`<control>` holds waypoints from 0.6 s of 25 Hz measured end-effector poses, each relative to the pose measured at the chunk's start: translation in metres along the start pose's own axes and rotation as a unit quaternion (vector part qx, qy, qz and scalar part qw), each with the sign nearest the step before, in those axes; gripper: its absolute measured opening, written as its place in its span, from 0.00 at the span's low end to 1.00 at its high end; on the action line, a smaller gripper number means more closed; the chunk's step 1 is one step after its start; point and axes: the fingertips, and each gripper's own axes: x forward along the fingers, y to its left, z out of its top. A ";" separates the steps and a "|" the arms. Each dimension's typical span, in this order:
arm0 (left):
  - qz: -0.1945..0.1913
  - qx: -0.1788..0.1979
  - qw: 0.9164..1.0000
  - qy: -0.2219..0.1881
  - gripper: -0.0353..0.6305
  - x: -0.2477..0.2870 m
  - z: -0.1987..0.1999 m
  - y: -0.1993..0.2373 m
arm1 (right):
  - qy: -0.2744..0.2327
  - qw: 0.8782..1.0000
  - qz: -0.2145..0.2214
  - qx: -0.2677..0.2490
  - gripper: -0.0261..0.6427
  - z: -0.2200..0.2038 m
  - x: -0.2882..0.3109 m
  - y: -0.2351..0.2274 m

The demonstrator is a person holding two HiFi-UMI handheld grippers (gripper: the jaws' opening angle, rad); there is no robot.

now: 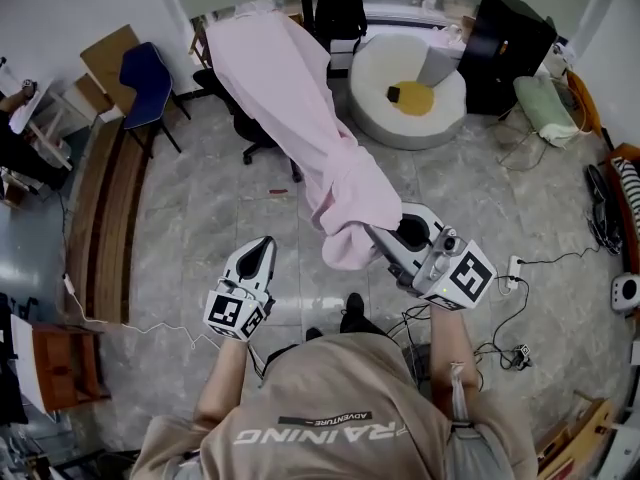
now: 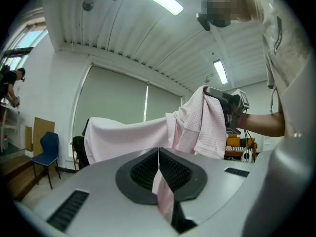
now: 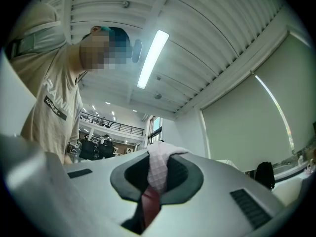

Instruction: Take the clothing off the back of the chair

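Observation:
A long pink garment [image 1: 300, 118] is draped over the back of a black office chair [image 1: 245, 128] and stretches toward me. My right gripper [image 1: 372, 230] is shut on its near end, and the waffle-textured fabric [image 3: 159, 167] is bunched between the pads. The left gripper view shows the cloth [image 2: 143, 132] running from the chair [image 2: 79, 149] up to the right gripper [image 2: 224, 100]. My left gripper [image 1: 264, 243] hovers left of the cloth's hanging end, its jaws together. A pink sliver [image 2: 163, 194] shows in the slit behind its tips. No cloth reaches it in the head view.
A blue chair [image 1: 145, 83] and a wooden bench [image 1: 100, 218] stand on the left. A white round cushion seat [image 1: 405, 93] and a black bag [image 1: 340, 13] lie beyond the chair. Cables and a power strip [image 1: 512, 268] trail over the floor at the right.

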 end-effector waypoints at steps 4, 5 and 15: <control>-0.008 -0.007 1.000 0.008 0.08 -0.031 -0.001 0.007 | -0.001 1.000 -0.017 0.022 0.10 0.005 0.003 0.036; -0.011 -0.010 1.000 0.012 0.08 -0.037 -0.004 0.008 | -0.006 0.999 -0.023 0.031 0.10 0.006 0.001 0.043; -0.020 -0.037 0.999 0.018 0.08 -0.069 -0.027 -0.016 | -0.008 0.997 -0.074 0.032 0.10 0.020 -0.010 0.060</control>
